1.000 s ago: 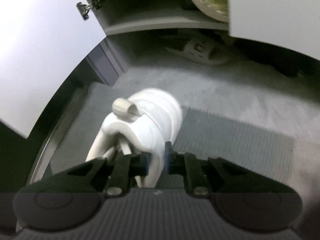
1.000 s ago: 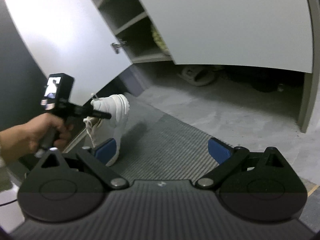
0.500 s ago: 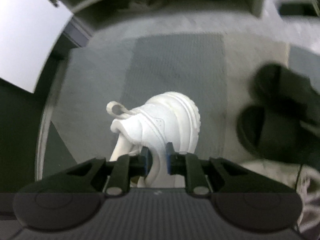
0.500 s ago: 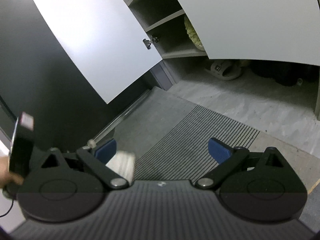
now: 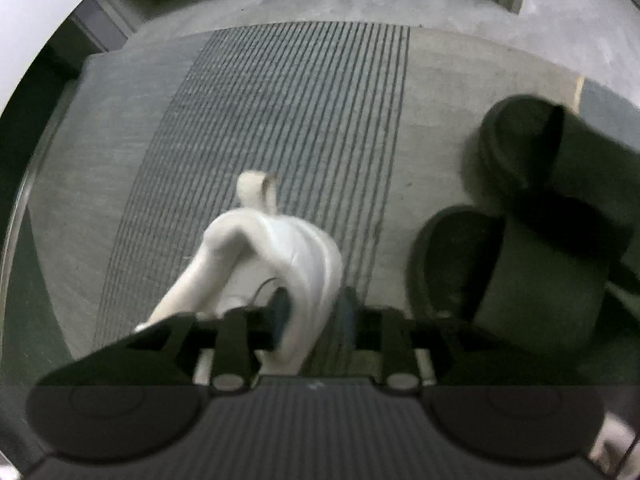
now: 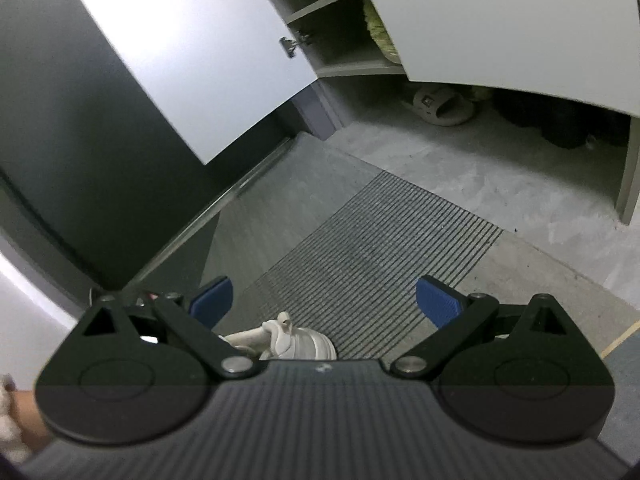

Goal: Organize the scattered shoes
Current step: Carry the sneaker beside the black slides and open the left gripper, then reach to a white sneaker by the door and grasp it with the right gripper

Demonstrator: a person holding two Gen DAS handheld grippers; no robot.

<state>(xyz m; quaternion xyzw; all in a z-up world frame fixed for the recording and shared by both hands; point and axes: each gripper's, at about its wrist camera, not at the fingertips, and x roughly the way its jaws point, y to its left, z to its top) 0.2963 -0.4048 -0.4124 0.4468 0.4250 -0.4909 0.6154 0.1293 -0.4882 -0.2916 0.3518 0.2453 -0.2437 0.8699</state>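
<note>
Jaws of the left gripper (image 5: 314, 312) are opening around the white sneaker's (image 5: 288, 256) collar (over the ribbed mat (image 5: 288, 120), beside black slippers (image 5: 532, 240)); right gripper (image 6: 324, 300) jaws stand apart, empty.

One white sneaker (image 5: 276, 256), two black slides (image 5: 532, 248)

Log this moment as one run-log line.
left gripper: jaws opening, white sneaker collar between them | right gripper: open, empty | black slides: beside sneaker | ribbed mat: under sneaker
</note>
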